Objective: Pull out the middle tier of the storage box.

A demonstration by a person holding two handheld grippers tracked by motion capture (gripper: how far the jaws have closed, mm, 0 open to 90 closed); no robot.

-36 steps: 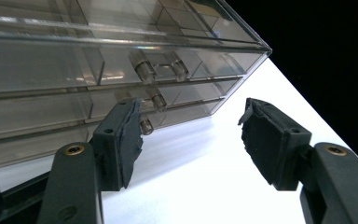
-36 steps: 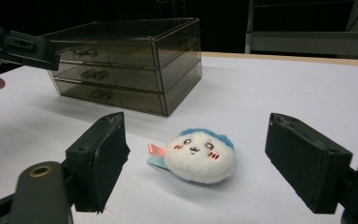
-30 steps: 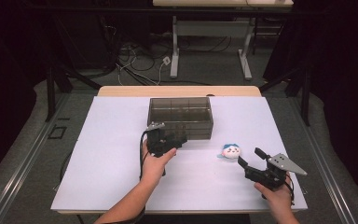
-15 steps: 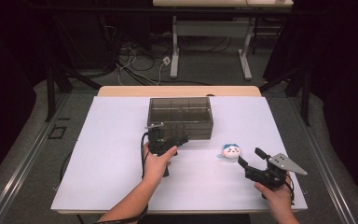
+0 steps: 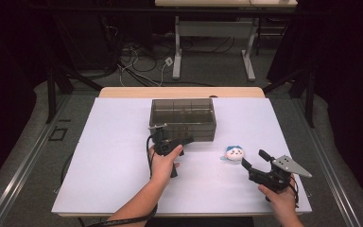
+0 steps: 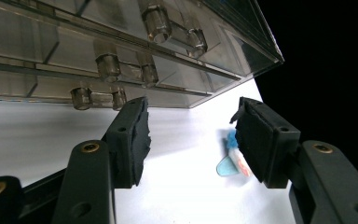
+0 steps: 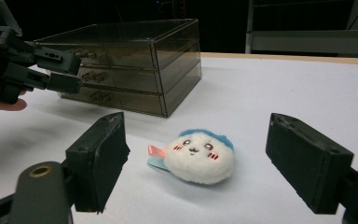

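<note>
R gripper [image 5: 254, 159]: near right of the white surface [image 5: 113, 142], fingers spread wide, nothing between them. Just beyond, slightly left, apart from the fingers: plush toy [image 5: 235, 153], round white face, blue tuft, lying on the surface. In the right gripper view the toy [image 7: 198, 156] sits centred between the two fingers, farther off. L gripper [image 5: 176, 140]: mid-surface, left of the toy, fingers parted, empty, tips just in front of the smoked-plastic drawer unit [image 5: 183, 119]. Unit sits farthest, near centre; drawer knobs [image 6: 106, 65] face the L gripper.
</note>
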